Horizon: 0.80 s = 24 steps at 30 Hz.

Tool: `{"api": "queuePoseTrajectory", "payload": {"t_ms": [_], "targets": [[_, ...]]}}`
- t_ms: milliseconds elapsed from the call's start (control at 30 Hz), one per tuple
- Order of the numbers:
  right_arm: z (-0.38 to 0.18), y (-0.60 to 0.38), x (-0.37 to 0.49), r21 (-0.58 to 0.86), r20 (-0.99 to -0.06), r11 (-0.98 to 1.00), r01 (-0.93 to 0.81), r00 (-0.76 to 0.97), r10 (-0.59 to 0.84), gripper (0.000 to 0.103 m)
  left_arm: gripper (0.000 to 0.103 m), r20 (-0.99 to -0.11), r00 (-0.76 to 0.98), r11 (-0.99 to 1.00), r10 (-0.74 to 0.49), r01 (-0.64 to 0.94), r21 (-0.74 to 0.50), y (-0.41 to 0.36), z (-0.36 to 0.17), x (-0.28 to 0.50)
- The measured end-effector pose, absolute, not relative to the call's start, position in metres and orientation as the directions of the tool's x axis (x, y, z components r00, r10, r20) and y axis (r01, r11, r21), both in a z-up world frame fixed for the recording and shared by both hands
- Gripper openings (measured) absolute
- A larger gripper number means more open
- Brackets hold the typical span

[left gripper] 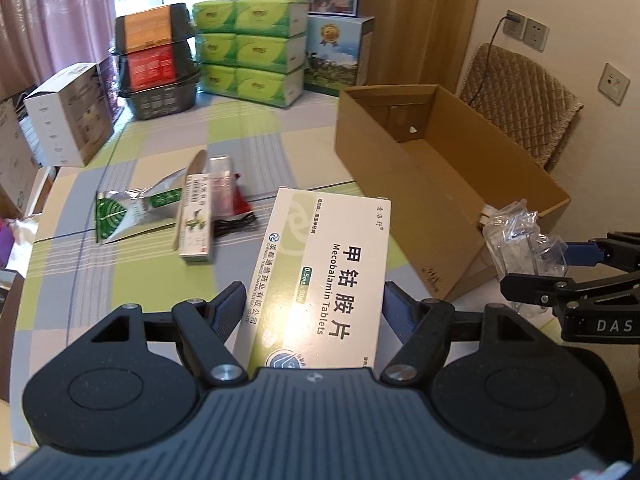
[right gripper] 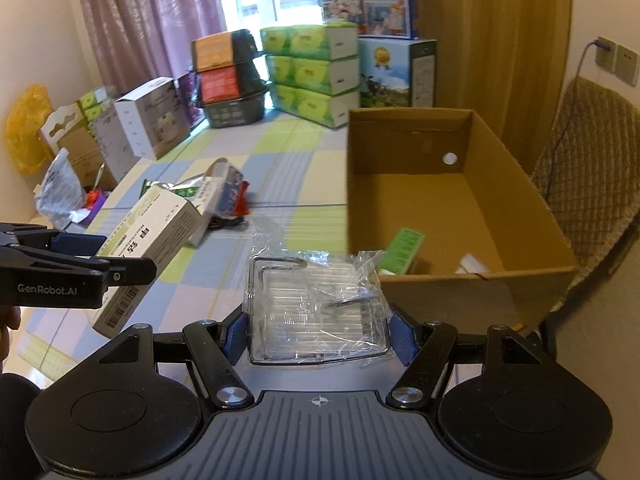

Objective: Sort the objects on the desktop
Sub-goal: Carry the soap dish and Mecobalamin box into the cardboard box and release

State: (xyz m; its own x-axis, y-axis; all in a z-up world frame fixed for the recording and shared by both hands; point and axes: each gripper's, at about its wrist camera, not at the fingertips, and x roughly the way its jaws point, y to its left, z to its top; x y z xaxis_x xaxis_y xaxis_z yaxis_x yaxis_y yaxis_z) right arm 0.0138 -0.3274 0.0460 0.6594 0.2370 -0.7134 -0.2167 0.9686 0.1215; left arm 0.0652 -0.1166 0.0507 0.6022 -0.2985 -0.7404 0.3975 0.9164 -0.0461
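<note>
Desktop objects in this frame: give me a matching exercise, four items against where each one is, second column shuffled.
Items:
1. Mecobalamin tablet box
2. clear plastic packet
3. small green box
4. foil pouch

Places:
A. inside the cardboard box
B. lying on the tablecloth
C. in the left tool
D. in the right tool

Pairs: 1-C, 2-D, 3-A, 4-B

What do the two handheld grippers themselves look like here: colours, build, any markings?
Both are black plastic linkage grippers on a ribbed dark grey base with two round discs, silver pivot bolts and blue finger pads. The left gripper reads "GenRobot.AI" on its side; the right gripper shows "DAS".
</note>
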Motion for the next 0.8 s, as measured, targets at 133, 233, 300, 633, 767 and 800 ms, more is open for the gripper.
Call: {"api": "queuePoseTrajectory", "payload": {"t_ms": [133, 233, 300, 633, 767, 800], "targets": [[0.047, -0.34, 0.013, 0.128, -0.711, 0.972, -0.199, 0.664, 0.23, 0.067, 0.069, -0.739, 0.597, 0.91, -0.314, 0.412, -0.053, -0.129, 0.052, 0.064], [0.046, -0.348, 0.014, 0.13, -0.71, 0.974, -0.187, 0.668, 0.223, 0.067, 0.07, -0.737, 0.591, 0.905, -0.328, 0.42, -0.066, -0.138, 0.052, 0.064], [0.047, -0.352, 0.014, 0.133, -0.709, 0.975, -0.18, 0.67, 0.22, 0.067, 0.07, -0.736, 0.589, 0.903, -0.335, 0.424, -0.072, -0.143, 0.053, 0.065], [0.048, -0.371, 0.015, 0.141, -0.705, 0.979, -0.146, 0.68, 0.203, 0.067, 0.069, -0.734, 0.568, 0.887, -0.373, 0.45, -0.103, -0.168, 0.057, 0.068], [0.049, -0.38, 0.017, 0.14, -0.704, 0.982, -0.129, 0.684, 0.191, 0.067, 0.07, -0.732, 0.563, 0.879, -0.383, 0.465, -0.103, -0.179, 0.059, 0.069], [0.049, -0.382, 0.018, 0.14, -0.704, 0.982, -0.126, 0.685, 0.188, 0.067, 0.07, -0.732, 0.563, 0.879, -0.385, 0.466, -0.103, -0.182, 0.059, 0.069]]}}
